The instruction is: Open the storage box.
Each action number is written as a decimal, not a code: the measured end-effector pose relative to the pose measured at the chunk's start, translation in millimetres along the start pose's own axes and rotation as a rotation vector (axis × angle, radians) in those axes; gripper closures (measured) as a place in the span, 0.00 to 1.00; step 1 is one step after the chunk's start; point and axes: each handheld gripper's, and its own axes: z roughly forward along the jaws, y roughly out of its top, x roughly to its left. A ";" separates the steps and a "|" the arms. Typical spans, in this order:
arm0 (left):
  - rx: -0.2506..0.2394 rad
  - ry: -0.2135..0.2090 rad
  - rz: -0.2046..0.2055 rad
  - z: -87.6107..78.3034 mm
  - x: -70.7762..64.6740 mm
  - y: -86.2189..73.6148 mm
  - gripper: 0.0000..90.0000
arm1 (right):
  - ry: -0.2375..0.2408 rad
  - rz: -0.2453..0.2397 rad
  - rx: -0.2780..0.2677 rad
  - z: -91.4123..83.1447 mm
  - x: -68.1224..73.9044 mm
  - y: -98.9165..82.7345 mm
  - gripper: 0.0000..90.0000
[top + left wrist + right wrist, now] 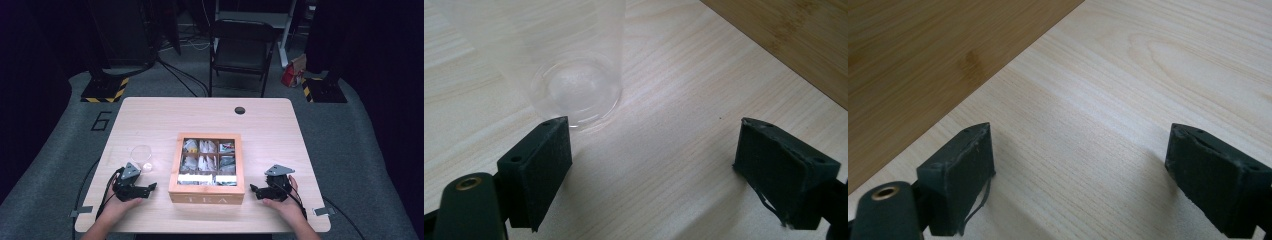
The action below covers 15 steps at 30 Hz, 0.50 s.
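A wooden tea box (pixel 206 195) with a glass lid marked TEA stands mid-table, its compartments full of tea bags. A clear plastic cup (pixel 141 157) stands upright left of it; in the left gripper view the cup (pixel 574 85) rises just beyond the left jaw. My left gripper (pixel 153 187) rests on the table left of the box, open, with bare wood between its fingers (pixel 544 170). My right gripper (pixel 253 189) lies right of the box, open and empty, its fingers (pixel 960 175) wide apart. The box's side (pixel 923 55) shows close at the left of the right gripper view.
The light wooden table (pixel 150 120) has a round cable hole (pixel 240 110) near its far edge. A black folding chair (pixel 242 50) stands behind it on grey carpet. Bare tabletop lies behind the box and on both sides.
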 end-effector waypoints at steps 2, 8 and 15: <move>-0.001 0.001 -0.002 0.1 -0.1 0.0 0.16 | -0.002 -0.001 0.000 0.0 -0.1 0.0 0.12; -0.002 0.001 -0.002 0.1 -0.1 0.0 0.16 | -0.003 -0.003 0.001 0.0 -0.2 0.0 0.12; -0.001 0.001 -0.002 0.0 -0.2 0.0 0.16 | -0.003 -0.003 0.001 0.0 -0.2 0.0 0.12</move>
